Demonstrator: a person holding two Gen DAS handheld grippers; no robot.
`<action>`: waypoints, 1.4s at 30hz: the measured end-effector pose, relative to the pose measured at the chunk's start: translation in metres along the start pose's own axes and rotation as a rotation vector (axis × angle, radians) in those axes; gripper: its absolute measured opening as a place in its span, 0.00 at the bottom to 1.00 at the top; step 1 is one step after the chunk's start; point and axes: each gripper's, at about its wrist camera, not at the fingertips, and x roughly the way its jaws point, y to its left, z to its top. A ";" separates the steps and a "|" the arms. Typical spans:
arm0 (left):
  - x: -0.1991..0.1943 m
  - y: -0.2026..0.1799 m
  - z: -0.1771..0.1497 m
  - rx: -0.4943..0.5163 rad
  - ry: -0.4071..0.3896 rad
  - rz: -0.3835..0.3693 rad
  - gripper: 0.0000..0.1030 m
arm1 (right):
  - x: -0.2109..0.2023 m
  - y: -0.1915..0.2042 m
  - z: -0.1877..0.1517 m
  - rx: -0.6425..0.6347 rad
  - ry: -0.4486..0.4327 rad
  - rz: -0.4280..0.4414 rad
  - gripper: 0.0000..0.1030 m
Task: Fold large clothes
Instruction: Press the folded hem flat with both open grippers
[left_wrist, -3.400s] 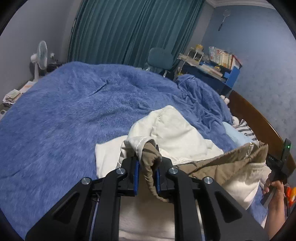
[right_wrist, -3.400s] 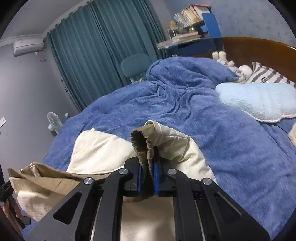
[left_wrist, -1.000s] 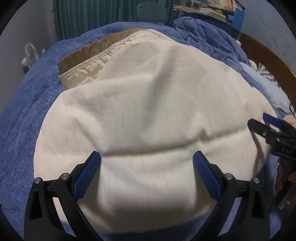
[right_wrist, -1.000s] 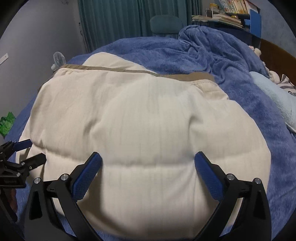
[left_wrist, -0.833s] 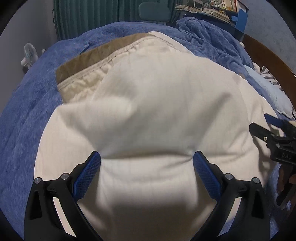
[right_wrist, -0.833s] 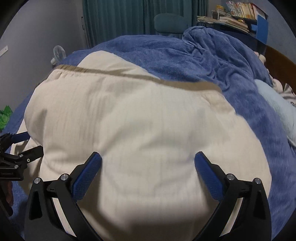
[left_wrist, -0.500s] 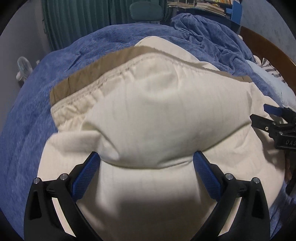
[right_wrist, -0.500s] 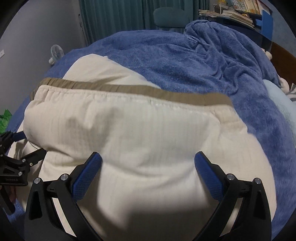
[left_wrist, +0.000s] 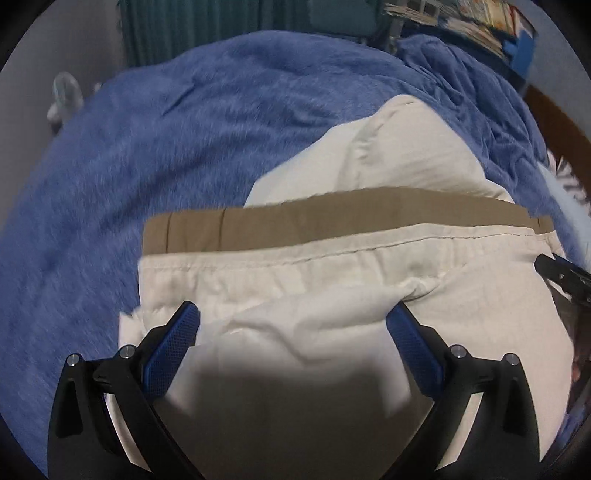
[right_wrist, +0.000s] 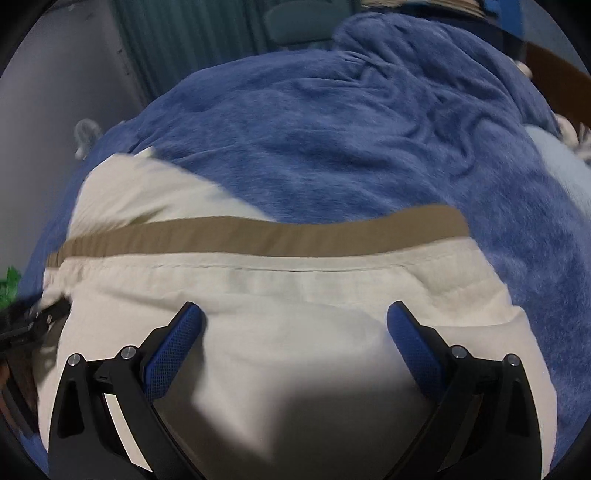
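Observation:
A cream garment (left_wrist: 332, 280) with a tan band (left_wrist: 332, 218) along its far edge lies folded on the blue blanket (left_wrist: 147, 147). It also shows in the right wrist view (right_wrist: 295, 314), with its tan band (right_wrist: 258, 234). My left gripper (left_wrist: 293, 321) is open and empty, jaws wide, just above the cream cloth. My right gripper (right_wrist: 295, 319) is open and empty over the same cloth. The right gripper's tip (left_wrist: 565, 275) shows at the right edge of the left wrist view; the left gripper's tip (right_wrist: 33, 321) shows at the left edge of the right wrist view.
The blue blanket (right_wrist: 369, 147) covers the bed and bunches up at the far right. A light blue pillow (right_wrist: 561, 162) lies right. The wooden headboard (left_wrist: 554, 122), a shelf of books (left_wrist: 480, 22), a chair (right_wrist: 299, 22), teal curtains (right_wrist: 192, 40) and a fan (left_wrist: 64, 96) are beyond.
Both grippers have let go of the tan band and opened. The garment has dropped flat onto the bed. Both grippers have drawn back toward the near side, so the tan band now lies farther ahead.

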 end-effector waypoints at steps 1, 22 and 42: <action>0.000 0.001 -0.005 0.004 -0.006 0.000 0.94 | 0.000 -0.006 -0.001 0.009 -0.004 -0.014 0.93; -0.060 0.049 -0.024 -0.070 -0.178 0.040 0.92 | -0.053 -0.019 -0.029 -0.071 -0.140 -0.089 0.91; 0.028 -0.020 0.015 0.023 0.066 0.085 0.95 | 0.035 -0.022 0.003 0.012 0.100 -0.108 0.95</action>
